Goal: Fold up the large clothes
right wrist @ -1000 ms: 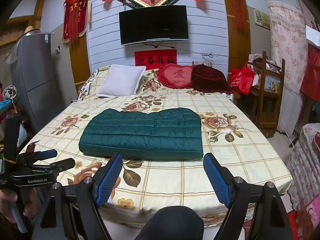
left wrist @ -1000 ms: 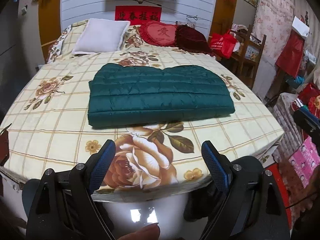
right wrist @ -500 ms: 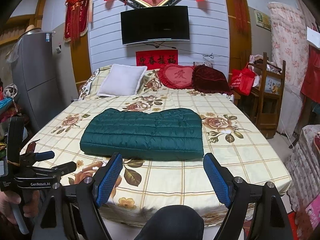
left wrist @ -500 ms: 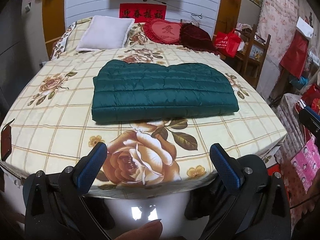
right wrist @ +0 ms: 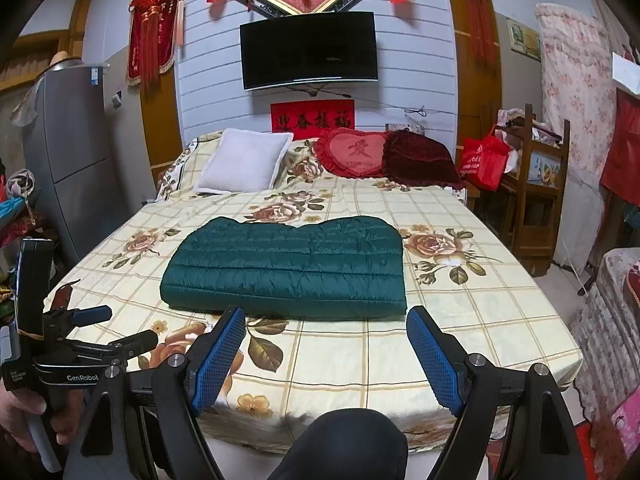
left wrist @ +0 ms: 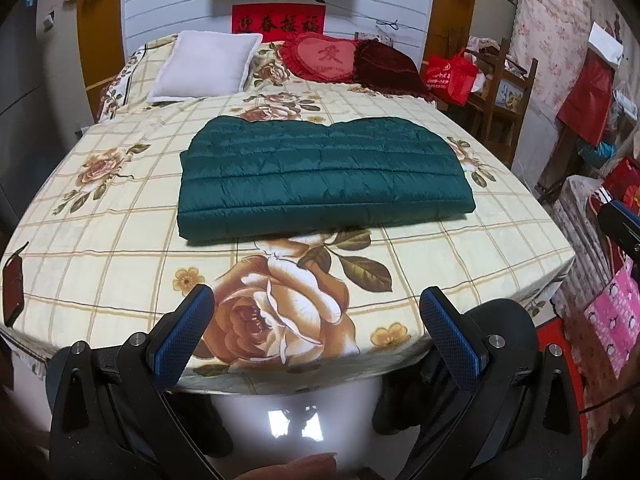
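Note:
A dark green quilted down garment [left wrist: 324, 178] lies folded into a flat rectangle in the middle of the bed [left wrist: 100, 248]; it also shows in the right wrist view [right wrist: 288, 270]. My left gripper [left wrist: 318, 300] is open and empty, held off the foot edge of the bed, well short of the garment. My right gripper [right wrist: 326, 318] is open and empty, also near the foot of the bed. The left gripper [right wrist: 120, 330] shows at the lower left of the right wrist view, held in a hand.
A white pillow [right wrist: 244, 166], a red heart cushion [right wrist: 352, 152] and a dark red cushion [right wrist: 420, 158] lie at the bed's head. A wooden shelf [right wrist: 536, 184] with a red bag [right wrist: 484, 160] stands right. A grey fridge [right wrist: 68, 152] stands left.
Both grippers have drawn back a little from the bed and the left one has tilted up; the garment lies as before. Both jaws stay open.

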The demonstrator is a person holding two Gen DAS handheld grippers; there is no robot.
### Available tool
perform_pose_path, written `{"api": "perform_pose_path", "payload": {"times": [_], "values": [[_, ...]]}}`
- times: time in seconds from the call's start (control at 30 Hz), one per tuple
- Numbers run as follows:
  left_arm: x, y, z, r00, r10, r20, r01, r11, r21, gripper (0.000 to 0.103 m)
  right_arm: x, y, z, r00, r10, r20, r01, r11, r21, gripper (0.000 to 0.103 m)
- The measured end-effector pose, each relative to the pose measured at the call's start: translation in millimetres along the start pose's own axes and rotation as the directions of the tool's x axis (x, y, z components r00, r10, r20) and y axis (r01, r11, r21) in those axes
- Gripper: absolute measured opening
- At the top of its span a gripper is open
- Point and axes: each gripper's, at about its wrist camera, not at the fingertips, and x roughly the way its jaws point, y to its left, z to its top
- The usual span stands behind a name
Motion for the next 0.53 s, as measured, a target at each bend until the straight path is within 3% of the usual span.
{"api": "perform_pose_path", "payload": {"times": [0.53], "values": [[-2.0, -6.9, -4.2, 1.0, -0.019, 0.015, 0.018, 0.999, 0.029, 0.103, 1.3, -1.1, -2.0, 1.0, 0.001, -0.009, -0.001, 1.0, 0.007, 0.081]]}}
